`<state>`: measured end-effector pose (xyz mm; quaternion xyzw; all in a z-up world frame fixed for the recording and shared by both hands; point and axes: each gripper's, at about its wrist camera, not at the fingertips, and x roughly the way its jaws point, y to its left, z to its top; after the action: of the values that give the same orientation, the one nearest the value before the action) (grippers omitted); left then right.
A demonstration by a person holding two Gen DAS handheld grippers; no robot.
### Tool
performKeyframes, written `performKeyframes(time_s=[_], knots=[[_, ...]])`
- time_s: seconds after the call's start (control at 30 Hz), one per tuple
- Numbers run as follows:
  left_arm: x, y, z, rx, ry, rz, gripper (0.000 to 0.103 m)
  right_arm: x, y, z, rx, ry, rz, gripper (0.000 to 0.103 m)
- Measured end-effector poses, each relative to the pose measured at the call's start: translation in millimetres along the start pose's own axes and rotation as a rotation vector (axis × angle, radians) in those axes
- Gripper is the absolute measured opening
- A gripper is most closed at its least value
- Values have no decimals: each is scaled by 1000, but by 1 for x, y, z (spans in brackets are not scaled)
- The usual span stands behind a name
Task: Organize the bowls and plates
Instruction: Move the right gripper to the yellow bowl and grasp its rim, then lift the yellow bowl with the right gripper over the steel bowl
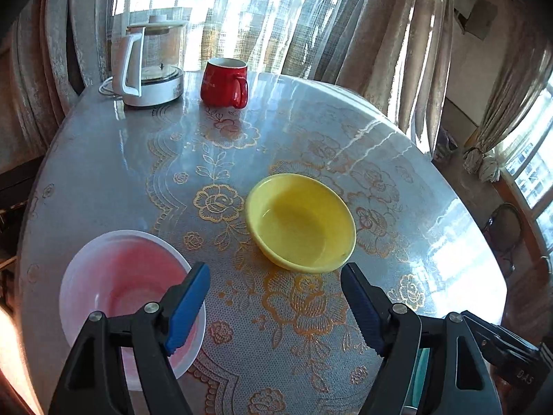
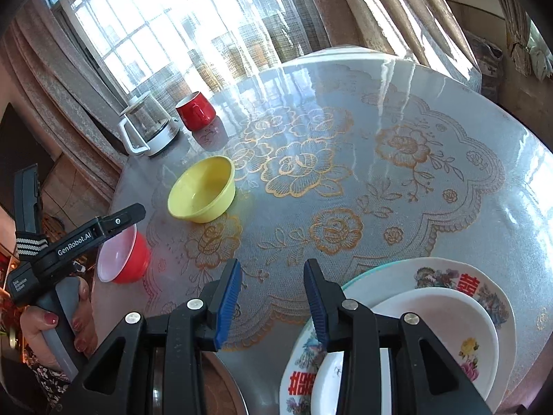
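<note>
The left gripper (image 1: 275,306) hangs over the near part of the round table (image 1: 432,180). Its two blue fingers are spread wide and hold nothing. Just past them sits the yellow bowl (image 1: 300,223), right side up. To the left, near the table edge, sits the red bowl (image 1: 117,297), pink-white inside, and one blue finger shows in front of its rim.

The right gripper (image 2: 272,299) is spread open too, with nothing between its fingers. On the near right lies a stack of plates (image 2: 449,311): a white plate on top of a bigger flowered plate, with a teal rim showing below. The right finger covers part of the stack.

At the far left stand a red mug (image 1: 224,83) and a glass kettle (image 1: 148,65), close together, in front of the curtains (image 1: 345,17).
</note>
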<state>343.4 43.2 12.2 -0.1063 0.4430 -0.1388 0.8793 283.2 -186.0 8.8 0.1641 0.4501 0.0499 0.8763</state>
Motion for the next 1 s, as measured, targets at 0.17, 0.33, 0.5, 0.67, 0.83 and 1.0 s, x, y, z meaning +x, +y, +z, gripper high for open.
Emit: performKeyframes(time_s=[0.17,0.33,0.5,0.67,0.83,1.0], knots=[[15,28,2,-126,-12,-78,78,34,10,24,22,65,23,38],[19,32,2,-132,-30,-81,78,74,23,44,54,134,62,38],[18,21,1,-76,-54,-96,78,107,35,63,54,156,57,38],[3,12,3,-28,-141,-126,78,131,40,73,53,174,37,38],[9,9,5,-23,-100,-171,63,152,36,73,85,214,60,31],[15,8,5,-43,-68,-206,63,152,28,69,75,227,48,19]])
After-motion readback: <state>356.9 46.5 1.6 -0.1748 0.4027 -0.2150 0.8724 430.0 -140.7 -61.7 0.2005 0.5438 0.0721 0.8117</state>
